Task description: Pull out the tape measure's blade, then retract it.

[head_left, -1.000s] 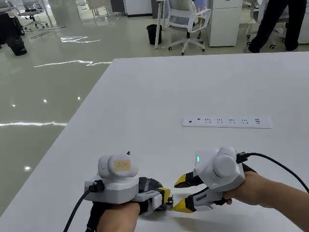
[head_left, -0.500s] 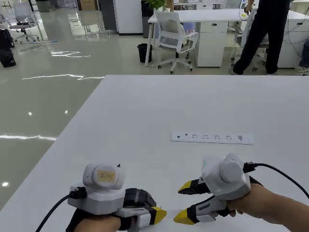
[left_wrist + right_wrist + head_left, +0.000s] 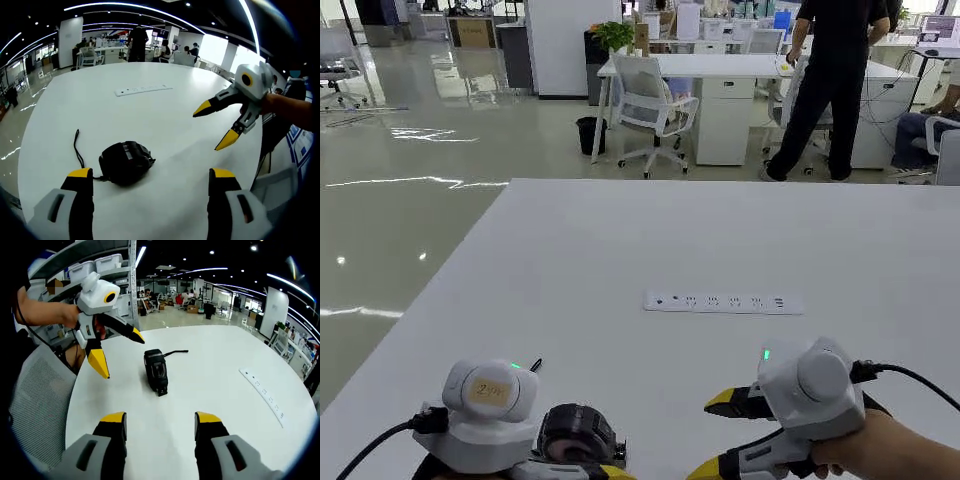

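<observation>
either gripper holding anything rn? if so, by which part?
Nothing is held. The left gripper and right gripper are both open, and the tape measure lies free on the table, touching neither.

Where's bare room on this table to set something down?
Bare: the table beyond the power strip to its far edge, and the band just before it. Crowded: the near edge, with the tape measure between left gripper and right gripper.
</observation>
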A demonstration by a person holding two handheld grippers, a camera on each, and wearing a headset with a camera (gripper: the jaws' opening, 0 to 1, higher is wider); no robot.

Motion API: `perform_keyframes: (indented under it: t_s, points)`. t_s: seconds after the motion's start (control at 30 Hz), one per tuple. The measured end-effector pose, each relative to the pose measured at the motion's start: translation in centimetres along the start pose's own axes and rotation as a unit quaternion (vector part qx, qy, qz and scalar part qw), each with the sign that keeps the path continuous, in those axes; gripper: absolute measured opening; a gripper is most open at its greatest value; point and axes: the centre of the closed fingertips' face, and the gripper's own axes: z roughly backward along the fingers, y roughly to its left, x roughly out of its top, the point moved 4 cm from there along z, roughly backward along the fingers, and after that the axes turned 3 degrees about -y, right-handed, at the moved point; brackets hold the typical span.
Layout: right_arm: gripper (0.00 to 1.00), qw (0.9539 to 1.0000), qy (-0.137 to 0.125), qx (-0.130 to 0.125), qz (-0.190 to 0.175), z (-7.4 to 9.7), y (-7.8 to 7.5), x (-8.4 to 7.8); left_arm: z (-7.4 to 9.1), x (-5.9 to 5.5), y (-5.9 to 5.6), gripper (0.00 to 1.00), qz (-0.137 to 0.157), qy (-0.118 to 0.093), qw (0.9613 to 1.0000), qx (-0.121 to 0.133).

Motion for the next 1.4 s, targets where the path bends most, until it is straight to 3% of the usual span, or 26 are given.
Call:
perform_keyframes:
  t_s: [0.3,0.77,1.1,1.4]
  points:
    - [0.62,0.9992,-0.006,-0.035,-0.021,2.5,1.2,-0.4,1.9,0.1,-0.9,0.97,-0.030,-0.013,0.9989,-0.033]
    - [0.71,0.9949,-0.035,-0.078,-0.053,6.3,3.5,-1.3,4.9,0.1,-1.1,0.99,-0.080,-0.033,0.9946,-0.057]
    - [0.78,0.9921,-0.045,-0.096,-0.067,8.2,4.8,-2.0,7.2,-0.8,-0.6,0.99,-0.089,-0.029,0.9940,-0.056]
    - [0.84,0.9889,-0.060,-0.111,-0.078,10.1,5.3,-2.0,8.8,-0.9,-1.0,0.99,-0.078,-0.049,0.9934,-0.068]
